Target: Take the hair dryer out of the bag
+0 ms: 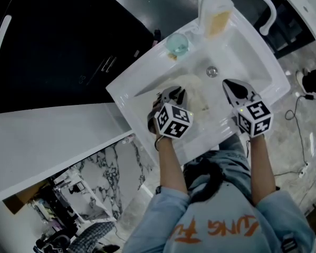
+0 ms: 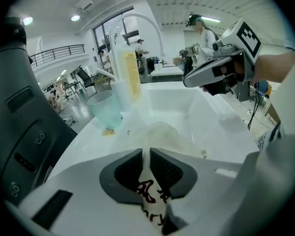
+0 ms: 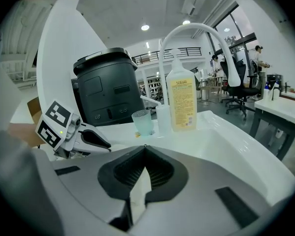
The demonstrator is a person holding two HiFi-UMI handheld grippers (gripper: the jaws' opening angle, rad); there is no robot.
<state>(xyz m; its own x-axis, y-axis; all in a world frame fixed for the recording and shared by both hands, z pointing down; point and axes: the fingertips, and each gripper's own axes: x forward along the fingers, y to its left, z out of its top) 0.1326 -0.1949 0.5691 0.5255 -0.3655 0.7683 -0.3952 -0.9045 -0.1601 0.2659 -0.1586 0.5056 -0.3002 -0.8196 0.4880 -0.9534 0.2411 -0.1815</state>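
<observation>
Bag (image 1: 195, 95) lies in the sink (image 1: 252, 57), my left gripper (image 2: 146, 152) and right gripper (image 3: 145, 149) each clamped on its cloth, I judge to spread its mouth; hair dryer unseen.

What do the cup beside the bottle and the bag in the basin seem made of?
The cup: pale teal, translucent, frosted look; plastic or glass, unclear which. The bag: whitish, thin, limp, crumpled; probably soft plastic film or light cloth.
</observation>
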